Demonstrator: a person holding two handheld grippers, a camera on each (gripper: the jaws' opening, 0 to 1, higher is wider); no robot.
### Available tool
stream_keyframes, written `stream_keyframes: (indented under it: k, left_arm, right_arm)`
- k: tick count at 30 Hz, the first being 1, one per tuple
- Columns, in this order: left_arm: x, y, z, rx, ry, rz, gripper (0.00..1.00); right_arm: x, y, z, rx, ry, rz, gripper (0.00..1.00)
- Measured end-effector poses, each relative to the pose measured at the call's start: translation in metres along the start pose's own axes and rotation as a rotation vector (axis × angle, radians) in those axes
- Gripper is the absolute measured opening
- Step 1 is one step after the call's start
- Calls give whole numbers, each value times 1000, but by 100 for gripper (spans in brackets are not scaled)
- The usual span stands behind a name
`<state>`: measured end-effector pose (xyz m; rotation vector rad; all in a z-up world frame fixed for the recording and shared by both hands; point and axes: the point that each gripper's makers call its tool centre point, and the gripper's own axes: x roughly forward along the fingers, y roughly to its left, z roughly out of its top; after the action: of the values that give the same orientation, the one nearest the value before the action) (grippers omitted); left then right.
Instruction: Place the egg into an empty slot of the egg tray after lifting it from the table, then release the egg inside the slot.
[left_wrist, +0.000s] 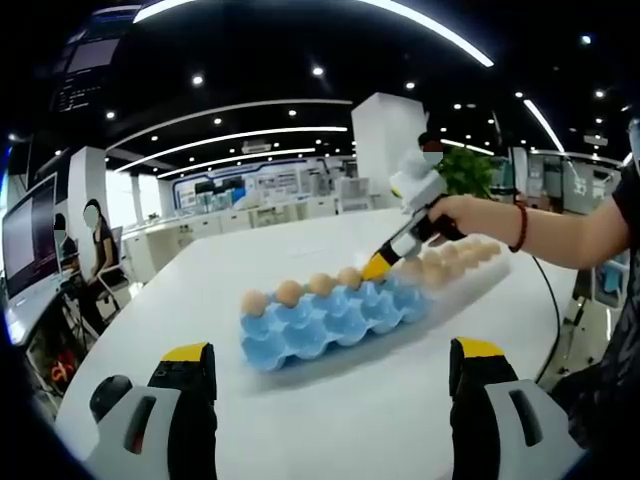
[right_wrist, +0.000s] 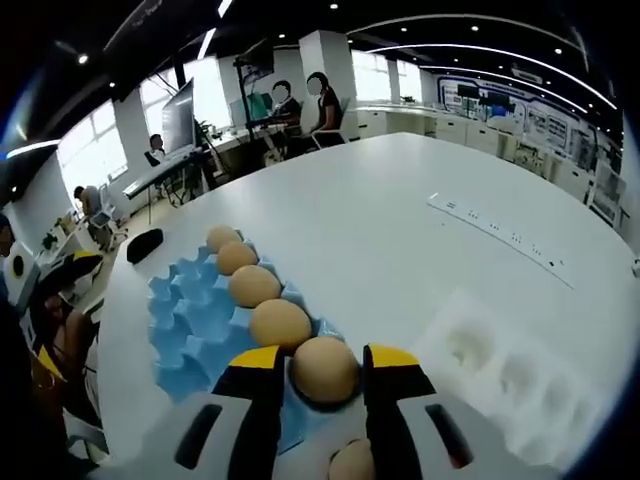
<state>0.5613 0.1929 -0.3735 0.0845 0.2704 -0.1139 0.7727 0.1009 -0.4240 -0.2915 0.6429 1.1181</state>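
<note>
- An open-plan office with ceiling strip lights lies behind a large white table (left_wrist: 330, 400); people sit at desks far off beyond its edge.
- In the left gripper view, the left gripper (left_wrist: 335, 400) hangs low over bare table, its yellow-tipped jaws spread wide with nothing between them, so it is released and idle.
- Ahead of it and between its jaws sits the blue egg tray (left_wrist: 335, 320), with a row of brown eggs along its far edge and its nearer rows empty.
- Further right, beyond the tray's far corner, a hand (left_wrist: 455, 215) holds the right gripper (left_wrist: 378, 266) tip-down at the tray's end.
- In the right gripper view, to the left of the jaws, the tray (right_wrist: 180, 320) runs away with four eggs in a line (right_wrist: 250, 285).
- Between the jaws of the right gripper (right_wrist: 322, 375) sits the egg (right_wrist: 325, 368), pressed on both sides: it is grasped, and seems to be over or just into the slot next in the row; I cannot tell whether it rests on the tray.
- Nearer the camera, another egg (right_wrist: 352, 462) shows below the jaws.
- To the right lies a white tray (right_wrist: 510, 375), and beyond it a power strip (right_wrist: 495, 228).
- Judgement: lifting and carrying look done; what remains is seating the egg, opening the jaws and drawing back clear of its neighbours.
</note>
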Motion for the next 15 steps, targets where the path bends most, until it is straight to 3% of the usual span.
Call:
stream_keyframes:
  k: [5,8,15]
  left_arm:
    - [0,-2,1,-2,-4,-4,100]
    - [0,-3,3,-7,-13,-4,100]
    - [1,-6,5,-5,-15,-8,100]
  right_arm:
    - [-4,-1,2,13,-42,-5,37]
    - [-6,-7,13,37,-112,-20,43]
    - [-16,-7,17,11,-166,-52,56]
